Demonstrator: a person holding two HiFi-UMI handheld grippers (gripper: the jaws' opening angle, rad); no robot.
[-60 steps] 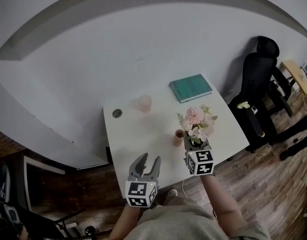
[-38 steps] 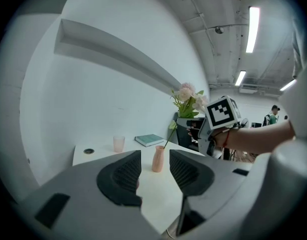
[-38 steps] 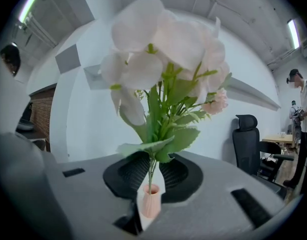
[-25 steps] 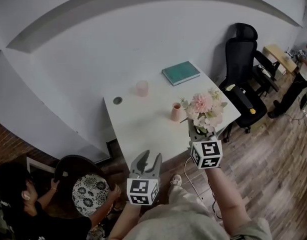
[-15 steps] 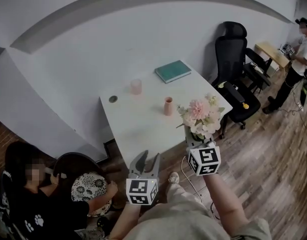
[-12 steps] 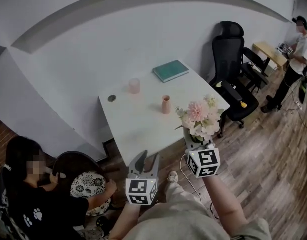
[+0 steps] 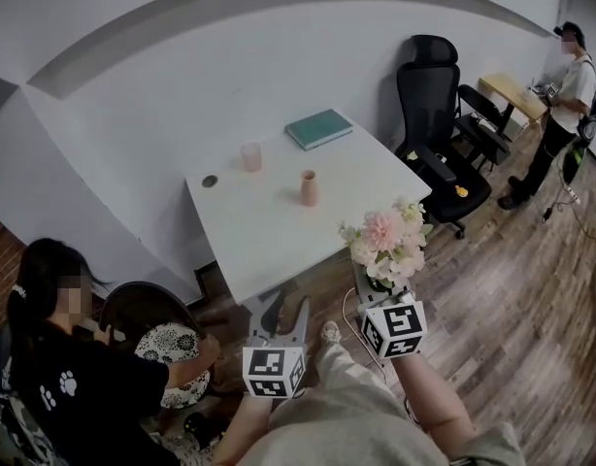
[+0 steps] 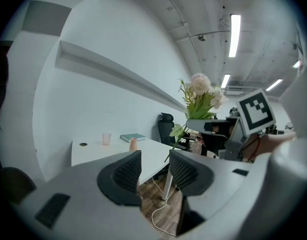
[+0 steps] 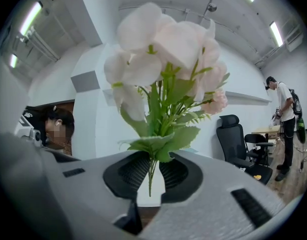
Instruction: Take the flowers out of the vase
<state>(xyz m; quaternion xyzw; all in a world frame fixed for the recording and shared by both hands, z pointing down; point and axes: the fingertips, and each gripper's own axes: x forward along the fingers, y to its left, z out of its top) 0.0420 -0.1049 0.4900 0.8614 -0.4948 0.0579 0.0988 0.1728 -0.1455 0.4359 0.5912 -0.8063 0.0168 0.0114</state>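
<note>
Soft, even indoor light around me, ceiling strip lights (image 8: 235,31) glaring white overhead, fisheye bending at every edge, black vignette in the corners, the flowers (image 9: 163,49) I carry washed pale and soft-focused up close, head view dimmer and greyish

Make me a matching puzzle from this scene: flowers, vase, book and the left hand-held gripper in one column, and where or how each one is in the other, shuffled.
Column one
1 flowers
2 vase
3 book
4 left hand-held gripper

Column two
A open, nothing between its jaws
B stands on the table, no flowers in it
C gripped by the stems in the right hand-held gripper, clear of the table
D lies flat at the table's far corner

Pairs: 1-C, 2-B, 3-D, 4-A
</note>
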